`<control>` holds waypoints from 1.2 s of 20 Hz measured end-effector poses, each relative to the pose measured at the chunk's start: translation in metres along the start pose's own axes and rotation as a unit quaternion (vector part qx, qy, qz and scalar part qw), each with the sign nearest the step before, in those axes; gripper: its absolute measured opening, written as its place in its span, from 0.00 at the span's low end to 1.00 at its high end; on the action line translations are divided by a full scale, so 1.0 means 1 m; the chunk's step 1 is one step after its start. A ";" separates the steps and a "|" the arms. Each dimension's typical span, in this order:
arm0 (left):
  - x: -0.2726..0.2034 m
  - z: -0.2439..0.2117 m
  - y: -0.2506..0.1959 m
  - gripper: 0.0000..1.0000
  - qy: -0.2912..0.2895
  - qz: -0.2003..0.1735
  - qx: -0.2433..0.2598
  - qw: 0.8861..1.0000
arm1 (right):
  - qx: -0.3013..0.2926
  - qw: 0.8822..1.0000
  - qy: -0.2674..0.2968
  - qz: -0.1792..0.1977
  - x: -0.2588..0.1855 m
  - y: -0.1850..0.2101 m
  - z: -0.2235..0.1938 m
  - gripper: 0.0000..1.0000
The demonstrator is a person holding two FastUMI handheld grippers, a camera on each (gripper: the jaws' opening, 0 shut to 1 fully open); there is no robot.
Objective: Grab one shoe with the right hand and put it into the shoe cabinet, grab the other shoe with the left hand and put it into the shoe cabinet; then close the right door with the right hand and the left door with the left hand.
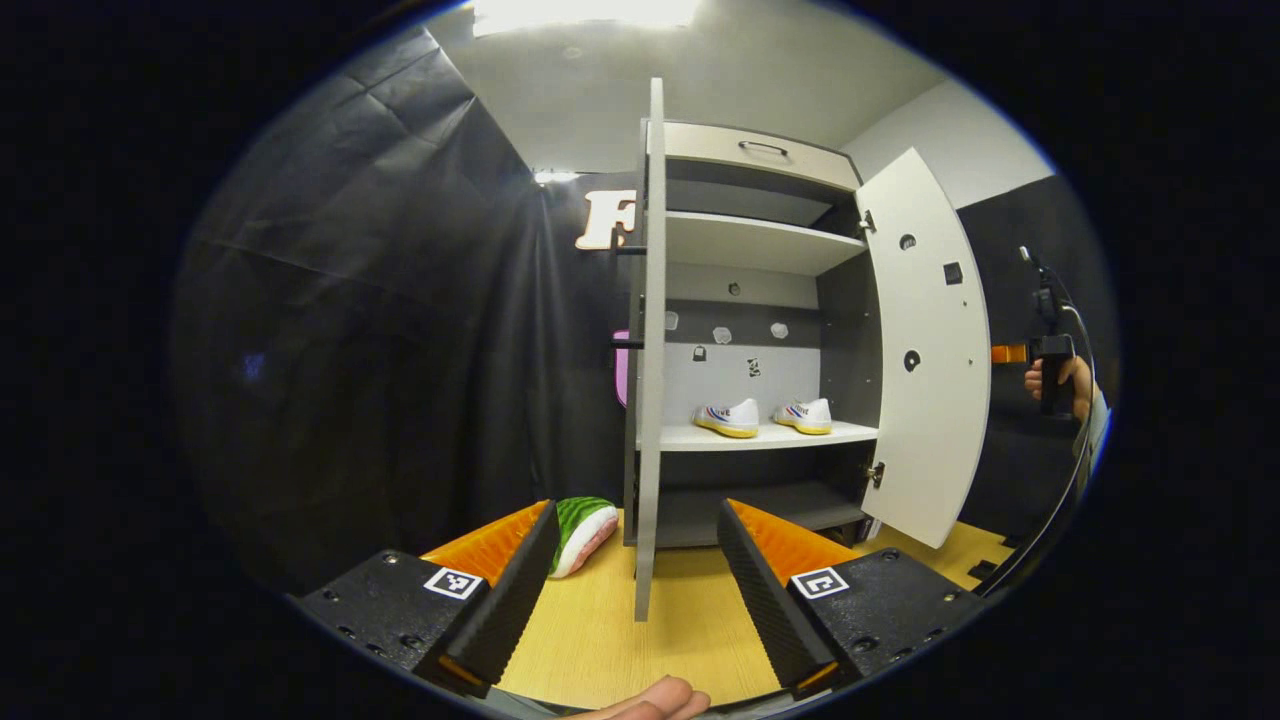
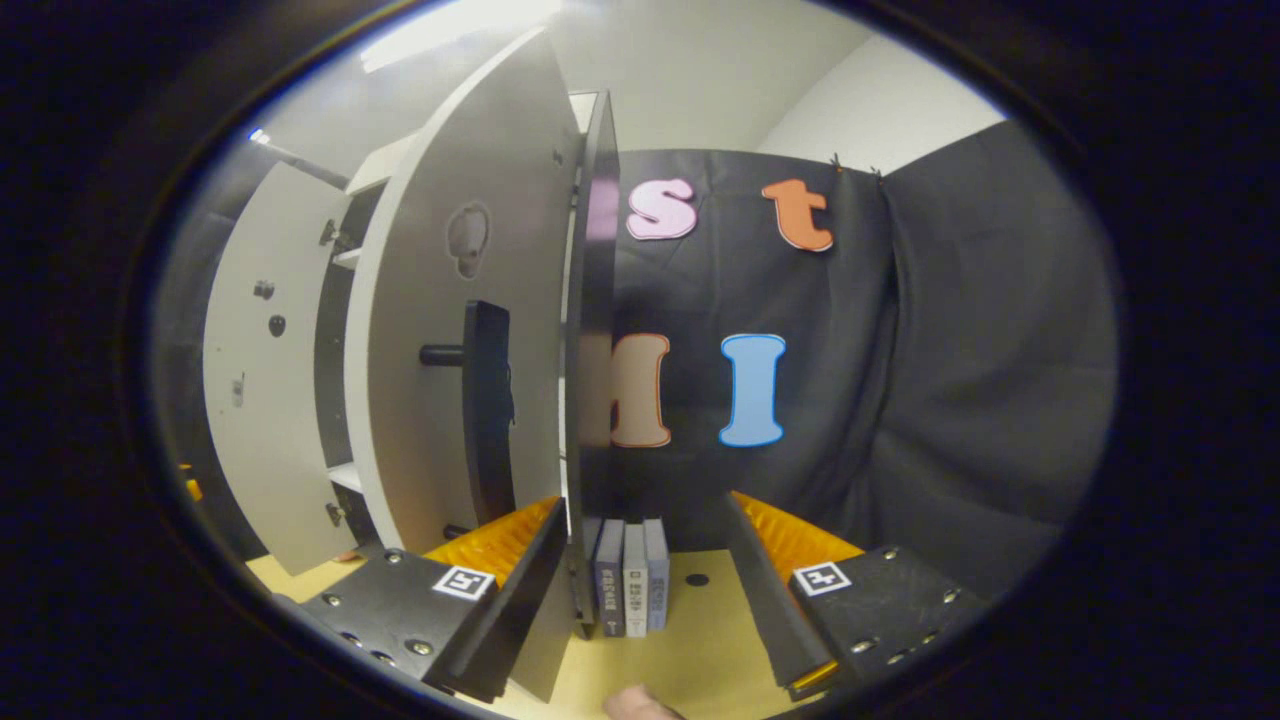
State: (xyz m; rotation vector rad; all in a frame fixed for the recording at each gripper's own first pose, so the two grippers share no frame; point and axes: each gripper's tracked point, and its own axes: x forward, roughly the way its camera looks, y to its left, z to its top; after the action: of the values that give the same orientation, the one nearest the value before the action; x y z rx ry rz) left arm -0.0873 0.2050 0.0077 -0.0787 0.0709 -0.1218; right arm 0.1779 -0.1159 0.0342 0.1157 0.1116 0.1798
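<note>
I am seeing my left tongs [image 1: 635, 585] spread, with the edge of the left door [image 1: 650, 350] standing between the fingers and blocking a straight push. Right of that edge the cabinet [image 1: 760, 330] is lying open; two shoes [image 1: 765, 416] are taking up its middle shelf. The right door [image 2: 450, 330] is swinging in just beside my right tongs [image 2: 655, 600], its handle [image 2: 487, 410] jutting out. Books [image 2: 630, 578] are standing on the bench [image 2: 700, 640] between those fingers.
</note>
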 end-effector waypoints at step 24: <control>-0.003 0.005 0.077 0.94 -0.002 0.049 -0.019 0.999 | 0.132 0.989 -0.052 0.038 -0.008 0.139 -0.012 0.94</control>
State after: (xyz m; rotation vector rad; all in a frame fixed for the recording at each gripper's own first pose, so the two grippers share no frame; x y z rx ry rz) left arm -0.0805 0.2816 0.0066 -0.1123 0.0722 -0.0217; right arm 0.1444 0.0198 0.0403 0.3931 0.0268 0.2334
